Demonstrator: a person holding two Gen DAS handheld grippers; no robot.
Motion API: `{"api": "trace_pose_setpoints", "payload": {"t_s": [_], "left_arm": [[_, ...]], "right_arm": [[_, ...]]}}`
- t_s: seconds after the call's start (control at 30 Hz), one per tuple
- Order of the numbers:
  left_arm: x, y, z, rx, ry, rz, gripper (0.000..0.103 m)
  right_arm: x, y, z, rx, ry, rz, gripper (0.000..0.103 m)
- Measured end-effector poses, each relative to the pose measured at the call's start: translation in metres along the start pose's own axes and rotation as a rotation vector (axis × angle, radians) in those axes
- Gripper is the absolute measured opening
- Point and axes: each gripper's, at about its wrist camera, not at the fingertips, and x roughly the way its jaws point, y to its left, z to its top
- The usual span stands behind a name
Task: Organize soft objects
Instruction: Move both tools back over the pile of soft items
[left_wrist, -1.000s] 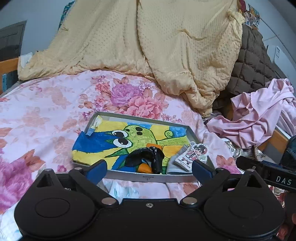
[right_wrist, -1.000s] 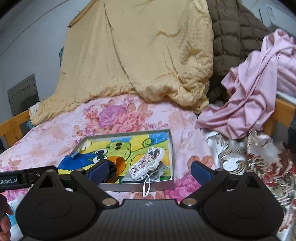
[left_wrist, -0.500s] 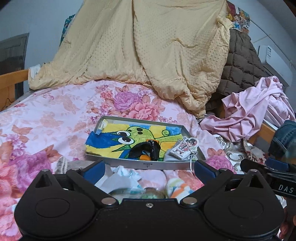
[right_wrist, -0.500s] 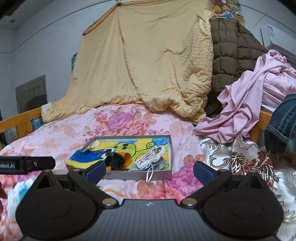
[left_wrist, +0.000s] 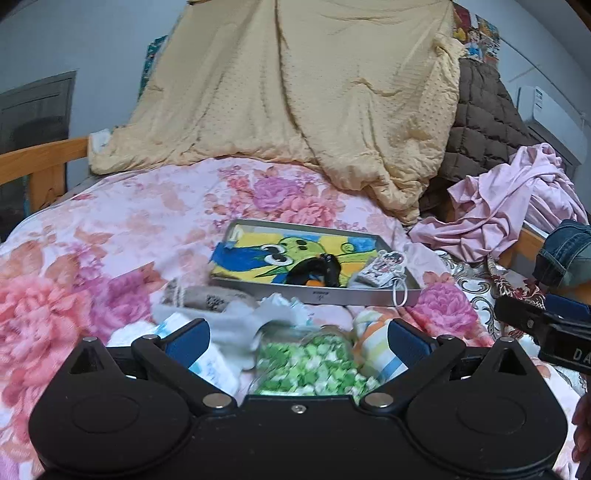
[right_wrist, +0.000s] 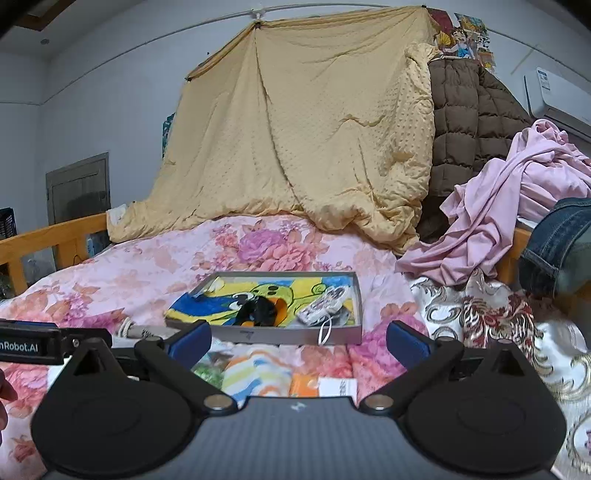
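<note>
- Left gripper (left_wrist: 298, 334): jaws spread wide, nothing between them. It hovers above a loose heap of small items on the floral bedspread (left_wrist: 110, 236).
- Right gripper (right_wrist: 298, 336): jaws likewise spread wide and empty, held over the same heap from the right side.
- Heap, directly below the left gripper: a clear bag of green-and-white pieces (left_wrist: 308, 365), a grey sock (left_wrist: 236, 321), a striped cloth roll (left_wrist: 376, 343) and a white packet with blue print (left_wrist: 212, 363). A beige printed pouch (left_wrist: 210, 301) lies just behind, near the tray.
- Handling, judged: the sock and the striped roll look light, limp and compressible; a pinch across a bunched fold at mid-body should hold. The bag appears slick and lumpy, likely to shift in the jaws; taking it at a gathered edge seems safer.
- Metal tray (left_wrist: 325, 295): shallow, lying flat on the bedspread just beyond the heap. It contains a folded cartoon-print cloth (left_wrist: 258, 258) lining the floor, a black-and-orange item (left_wrist: 316, 273) at the near centre, and a printed pouch with a white loop (left_wrist: 382, 267) at the right; the loop hangs over the front rim.
- Tray capacity, judged: room remains on the left half, above the cloth.
- Surroundings: yellow quilt (left_wrist: 295, 92) hung behind; pink garment (left_wrist: 509, 206) heaped at the right.
</note>
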Motion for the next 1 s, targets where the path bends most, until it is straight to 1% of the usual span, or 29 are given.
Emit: {"api": "trace_pose_setpoints", "payload": {"t_s": [0.17, 0.3, 0.53, 0.8, 1.0], "left_arm": [[-0.017, 0.005, -0.011, 0.022, -0.020, 0.023, 0.102], [-0.029, 0.011, -0.020, 0.025, -0.016, 0.037, 0.102], [-0.044, 0.023, -0.036, 0.034, -0.011, 0.084, 0.102], [-0.051, 0.035, -0.049, 0.061, 0.000, 0.130, 0.102], [-0.050, 0.047, -0.055, 0.044, 0.020, 0.157, 0.102]], "right_arm": [[-0.012, 0.011, -0.008, -0.006, 0.028, -0.005, 0.103], [-0.021, 0.019, -0.013, -0.009, 0.038, -0.001, 0.103], [-0.031, 0.041, -0.020, -0.084, 0.032, 0.023, 0.103], [-0.023, 0.060, -0.026, -0.174, 0.076, 0.059, 0.103], [-0.015, 0.074, -0.033, -0.247, 0.124, 0.101, 0.103]]}}
